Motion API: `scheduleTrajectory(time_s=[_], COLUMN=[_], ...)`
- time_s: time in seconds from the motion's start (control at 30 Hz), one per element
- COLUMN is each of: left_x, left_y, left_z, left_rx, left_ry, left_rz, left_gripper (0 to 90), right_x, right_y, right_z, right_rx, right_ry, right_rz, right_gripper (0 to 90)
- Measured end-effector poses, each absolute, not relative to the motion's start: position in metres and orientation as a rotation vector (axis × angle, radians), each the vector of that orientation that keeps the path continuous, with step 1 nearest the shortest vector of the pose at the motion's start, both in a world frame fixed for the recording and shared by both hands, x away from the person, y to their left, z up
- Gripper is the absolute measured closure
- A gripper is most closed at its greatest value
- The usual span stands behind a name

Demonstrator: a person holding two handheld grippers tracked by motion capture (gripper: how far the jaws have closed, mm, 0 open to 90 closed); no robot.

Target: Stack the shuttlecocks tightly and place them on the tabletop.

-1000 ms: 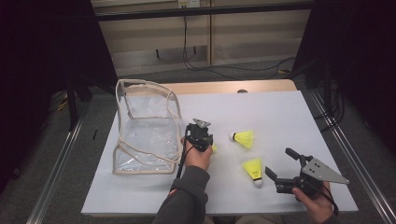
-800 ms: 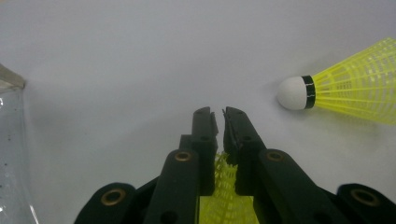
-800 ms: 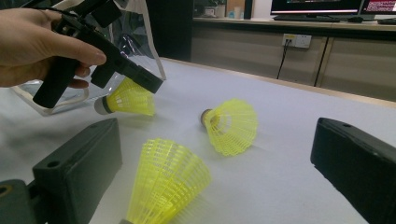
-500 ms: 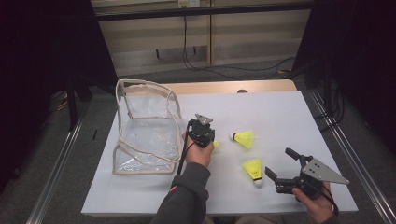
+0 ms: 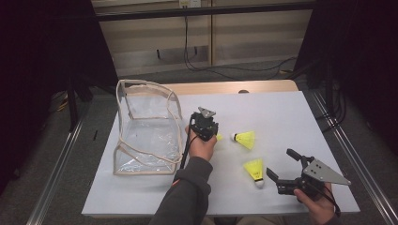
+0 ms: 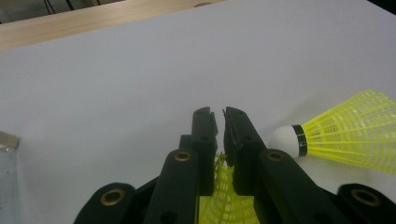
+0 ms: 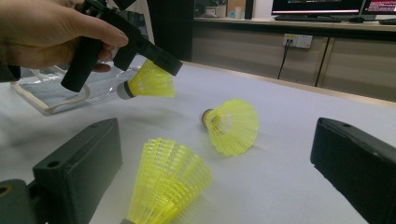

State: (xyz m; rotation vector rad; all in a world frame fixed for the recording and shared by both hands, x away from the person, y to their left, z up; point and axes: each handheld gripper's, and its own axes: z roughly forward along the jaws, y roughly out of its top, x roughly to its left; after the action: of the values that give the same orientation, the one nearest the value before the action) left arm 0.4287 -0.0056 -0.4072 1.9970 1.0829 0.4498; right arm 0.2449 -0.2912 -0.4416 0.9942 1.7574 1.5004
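My left gripper [image 5: 213, 134] hangs over the middle of the white table [image 5: 291, 112], shut on the skirt of a yellow shuttlecock [image 6: 224, 191]. In the right gripper view that shuttlecock [image 7: 149, 81] is clear of the table, cork end to the left. A second yellow shuttlecock [image 5: 245, 139] lies on its side just right of it. A third [image 5: 255, 169] stands cork down by my right gripper [image 5: 282, 164]. That gripper rests near the front right edge, open, and the third shuttlecock [image 7: 170, 186] sits between its wide jaws without touching them.
A clear plastic bag with beige trim [image 5: 145, 131] stands open on the left part of the table, close to the left hand. Bare white tabletop stretches behind and right of the shuttlecocks. Dark floor and rails flank the table.
The left gripper has drifted slightly up and toward the far side with the shuttlecock in its jaws. The right gripper has stayed still.
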Motion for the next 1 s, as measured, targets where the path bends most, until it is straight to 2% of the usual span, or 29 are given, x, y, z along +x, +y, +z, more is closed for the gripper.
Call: scheduleTrajectory(time_s=[0.47,1.0], left_x=[0.444,0.44], left_y=[-0.006,-0.01], left_z=[-0.415,-0.416], left_rx=[1.993,2.028], left_ry=[1.088,1.086], left_rz=[0.443,0.435], left_gripper=[83.1,71.2], right_x=[0.245,0.245], right_y=[-0.292,-0.292], right_z=[-0.442,-0.442], right_rx=[0.993,0.999], right_ry=[1.76,1.766], right_rz=[1.499,1.498], right_gripper=[1.4,1.5])
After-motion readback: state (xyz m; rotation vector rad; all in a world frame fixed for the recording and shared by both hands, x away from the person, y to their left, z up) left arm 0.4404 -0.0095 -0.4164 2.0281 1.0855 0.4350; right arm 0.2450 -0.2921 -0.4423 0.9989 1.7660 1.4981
